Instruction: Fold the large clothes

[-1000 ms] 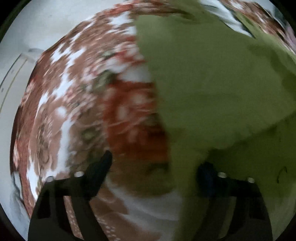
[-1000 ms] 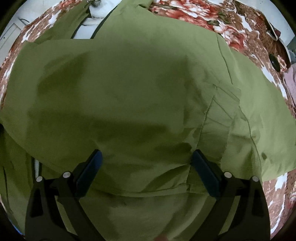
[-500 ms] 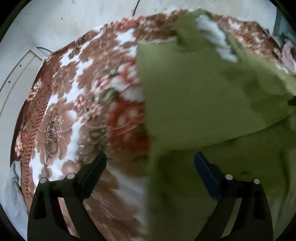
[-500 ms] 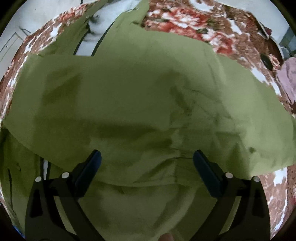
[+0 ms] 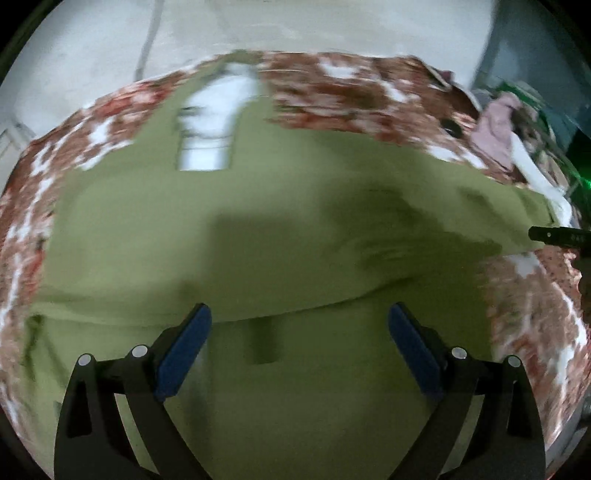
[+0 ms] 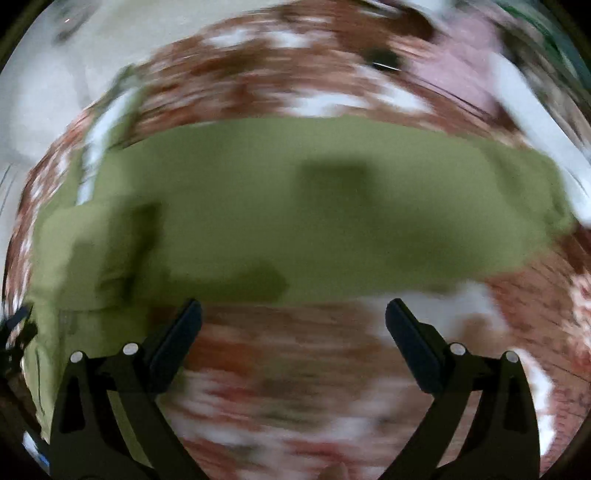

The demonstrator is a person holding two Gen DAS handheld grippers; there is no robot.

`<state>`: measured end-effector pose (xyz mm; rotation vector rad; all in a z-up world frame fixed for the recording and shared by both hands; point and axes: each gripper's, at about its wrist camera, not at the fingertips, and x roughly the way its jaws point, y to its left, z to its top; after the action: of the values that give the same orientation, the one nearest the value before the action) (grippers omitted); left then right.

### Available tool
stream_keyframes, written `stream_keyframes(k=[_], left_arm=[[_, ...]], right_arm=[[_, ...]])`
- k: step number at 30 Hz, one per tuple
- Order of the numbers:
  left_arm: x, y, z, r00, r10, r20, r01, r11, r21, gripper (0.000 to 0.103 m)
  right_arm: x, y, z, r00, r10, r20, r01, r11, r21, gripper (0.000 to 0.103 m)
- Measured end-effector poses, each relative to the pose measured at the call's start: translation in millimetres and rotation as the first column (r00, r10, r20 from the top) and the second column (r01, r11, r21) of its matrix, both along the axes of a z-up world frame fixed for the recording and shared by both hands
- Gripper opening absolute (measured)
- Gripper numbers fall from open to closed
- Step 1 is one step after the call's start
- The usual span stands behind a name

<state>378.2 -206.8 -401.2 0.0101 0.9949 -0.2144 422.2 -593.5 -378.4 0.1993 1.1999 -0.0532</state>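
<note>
An olive-green garment [image 5: 258, 229] with a white lining [image 5: 210, 125] at its far end lies spread on the floral red, brown and white blanket [image 5: 354, 85]. My left gripper [image 5: 299, 332] hangs open above the green cloth, nothing between its blue pads [image 5: 181, 350]. In the right wrist view the green garment [image 6: 295, 206] crosses the middle of the picture, and my right gripper [image 6: 293, 328] stands open over the bare blanket [image 6: 295, 387] beside the garment's near edge. The other gripper's black tip [image 5: 557, 236] shows at the right edge of the left wrist view. Both views are blurred.
A pink cloth [image 5: 498, 125] and a white strip [image 5: 535, 173] lie at the blanket's far right, with a small dark round object [image 5: 448, 127] near them. A pale floor or wall [image 5: 295, 33] runs beyond the blanket's far edge.
Both grippers have swung sideways and risen. The left one went from the garment's left edge to above its middle. The right one left the cloth and now hangs over blanket.
</note>
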Motion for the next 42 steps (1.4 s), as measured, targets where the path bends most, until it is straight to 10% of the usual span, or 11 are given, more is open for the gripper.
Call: stream_keyframes(k=[7,14,17,23,31,36,42], left_arm=[[-2,-127,-16,0.999,-0.037,-0.04,0.036,0.999,-0.016,0.095],[-7,-176,-21,0.992,-0.108,-0.06,0.114,0.986,0.121,0.095],[-6,-174,-24,0.993,-0.089,-0.076,0.099,0.985,0.143,0.095],[-2,-171,-32,0.995,-0.059,-0.075,0.069,0.99,0.126,0.095],[-2,-179,-39,0.97,-0.241,0.025,0.226,0.937,0.265,0.095],[-2,-208,-41,0.917,-0.39,0.086,0.34,0.875,0.345,0.095],[11,-228,-50,0.892,-0.439,0.11,0.392,0.87,0.298,0.095]], right_arm=[[-17,-230,-13,0.95,-0.308,-0.048,0.311,0.948,0.067,0.098],[12,-305,-47,0.922,-0.377,-0.088,0.387,0.888,0.25,0.093],[35,-307,-60,0.927,-0.362,-0.099,0.375,0.881,0.29,0.082],[42,-318,-71,0.915,-0.386,-0.118,0.403,0.854,0.328,0.015],[45,-257,49,0.98,-0.163,0.112,0.146,0.979,0.143,0.008],[64,-196,128,0.974,-0.031,0.224,0.009,0.995,0.099,0.008],[91,-95,206,0.946,0.113,0.303,-0.128,0.991,0.033,0.008]])
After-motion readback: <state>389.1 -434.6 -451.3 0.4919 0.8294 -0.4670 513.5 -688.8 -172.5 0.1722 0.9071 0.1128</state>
